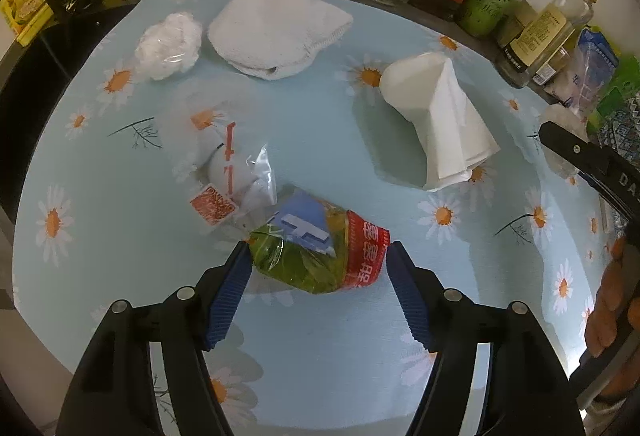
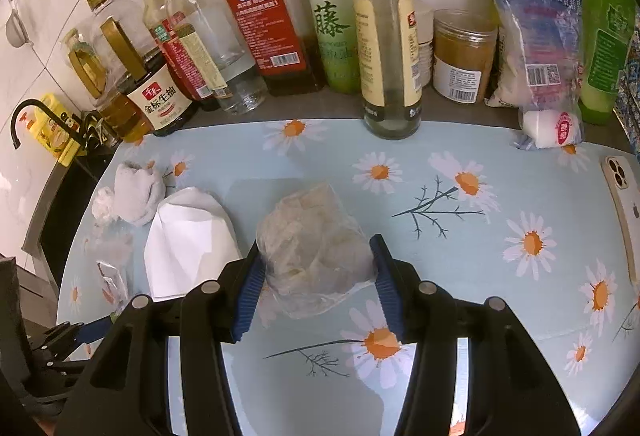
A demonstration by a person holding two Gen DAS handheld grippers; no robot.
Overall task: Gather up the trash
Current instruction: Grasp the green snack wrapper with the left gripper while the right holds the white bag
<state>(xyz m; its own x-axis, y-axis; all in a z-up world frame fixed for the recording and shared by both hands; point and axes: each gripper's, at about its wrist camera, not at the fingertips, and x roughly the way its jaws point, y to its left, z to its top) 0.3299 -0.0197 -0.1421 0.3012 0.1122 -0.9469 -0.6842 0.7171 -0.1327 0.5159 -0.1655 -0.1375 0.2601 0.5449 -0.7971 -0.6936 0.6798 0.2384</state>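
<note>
1. Left gripper (image 1: pixel 319 257): matte black plastic body, two angular finger arms with long cut-out slots behind the jaws.
2. Blue ribbed rubber pads (image 1: pixel 230 296) line the inner face of each jaw.
3. Round silver screw heads (image 1: pixel 185 292) sit behind each pad, two per arm.
4. Right gripper (image 2: pixel 317 254): same black frame; its blue ribbed pads (image 2: pixel 249 292) and silver screw heads (image 2: pixel 427 288) match the left unit's.
5. In the left wrist view, the right unit shows white lettering "DA", partly cut off.
6. Person's hand (image 1: pixel 612 300), bare skin, behind it.
</note>
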